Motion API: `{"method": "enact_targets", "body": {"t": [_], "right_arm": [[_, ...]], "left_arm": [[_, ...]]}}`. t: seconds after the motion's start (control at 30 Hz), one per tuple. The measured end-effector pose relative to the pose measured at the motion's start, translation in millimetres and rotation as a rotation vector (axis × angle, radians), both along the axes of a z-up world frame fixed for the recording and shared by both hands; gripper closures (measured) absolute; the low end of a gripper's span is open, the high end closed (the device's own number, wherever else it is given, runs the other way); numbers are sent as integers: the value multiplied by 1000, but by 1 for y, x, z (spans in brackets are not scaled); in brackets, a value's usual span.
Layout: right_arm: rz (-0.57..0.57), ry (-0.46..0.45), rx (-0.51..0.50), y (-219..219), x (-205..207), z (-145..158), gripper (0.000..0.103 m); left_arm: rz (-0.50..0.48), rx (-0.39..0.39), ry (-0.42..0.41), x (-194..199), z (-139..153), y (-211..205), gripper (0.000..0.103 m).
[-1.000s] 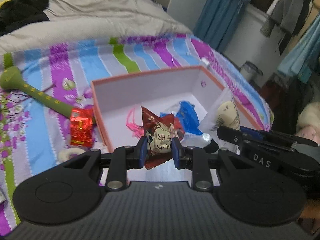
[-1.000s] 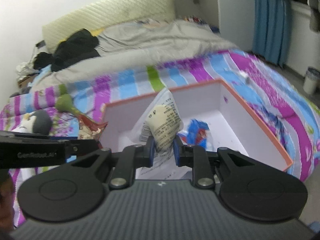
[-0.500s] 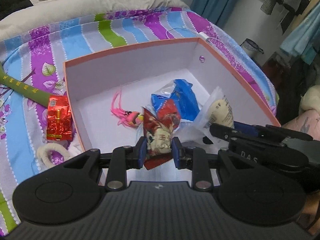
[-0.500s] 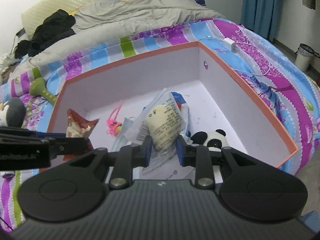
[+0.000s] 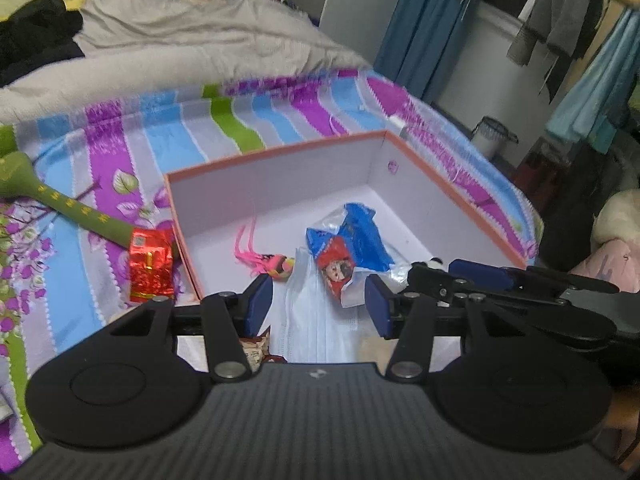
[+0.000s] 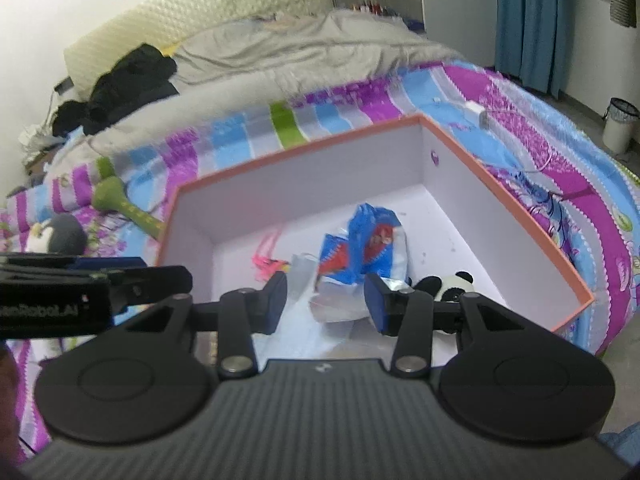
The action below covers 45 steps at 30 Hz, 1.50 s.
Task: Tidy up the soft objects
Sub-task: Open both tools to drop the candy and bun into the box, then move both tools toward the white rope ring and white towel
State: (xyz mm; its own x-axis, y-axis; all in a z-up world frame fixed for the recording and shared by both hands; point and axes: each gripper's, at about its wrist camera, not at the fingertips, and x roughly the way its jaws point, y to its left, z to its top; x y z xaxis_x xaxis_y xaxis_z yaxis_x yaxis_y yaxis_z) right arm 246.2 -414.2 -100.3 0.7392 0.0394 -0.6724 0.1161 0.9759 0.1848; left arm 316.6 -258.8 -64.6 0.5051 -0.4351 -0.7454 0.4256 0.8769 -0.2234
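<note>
An orange-rimmed white box [image 5: 276,151] [image 6: 532,226] sits on the striped bedspread. It holds a pink toy [image 5: 272,264], a blue and red packet [image 5: 352,248] [image 6: 372,240], a pale face mask [image 5: 320,320] and a small panda plush [image 6: 452,282]. My left gripper [image 5: 318,304] hovers over the box's near side with its jaws opening and nothing between them. A red-brown snack packet [image 5: 256,350] lies just under its left finger. My right gripper [image 6: 326,306] is beside it, jaws also opening. A clear plastic bag [image 6: 334,308] lies loose in the box below them.
On the bedspread left of the box lie a red foil packet [image 5: 150,264] and a green stick-shaped toy [image 5: 68,204]. A penguin plush [image 6: 56,236] sits further left. A grey duvet [image 5: 180,44] and black clothing [image 6: 128,80] are behind; a bin [image 6: 618,122] stands on the floor.
Both grippers' jaws have spread apart. The red-brown packet has dropped out of the left gripper, and the clear bag with the cream item has dropped out of the right, both into the box.
</note>
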Motion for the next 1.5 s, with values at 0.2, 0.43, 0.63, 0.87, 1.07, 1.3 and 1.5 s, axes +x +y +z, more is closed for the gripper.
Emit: {"method": "enact_targets", "body": {"t": [0.2,0.43,0.63,0.87,1.07,1.3,1.5], "right_arm": [[-17,-91,16,17,-35,31,58],[-2,-177,-7,46,-76,55,58],[42,-210,-23,75,-106,60,58],[94,-211,-26,112,-139,53,58],[130,-216,-28,145,-162,37,58],[163,-222,-64,176,-182,5,58],[203,-206,-110,193,-176,-34,58]], "left_arm": [[14,-30,-94,-35,30,23,46],[46,-55,-201,-86,60,60,46],[93,-64,-246,-128,66,97,46],[156,-94,-240,-170,57,147,46],[198,-110,-223,-202,39,186,46],[256,-121,-193,-227,5,223,46],[314,-122,-154,-230,-34,244,46]]}}
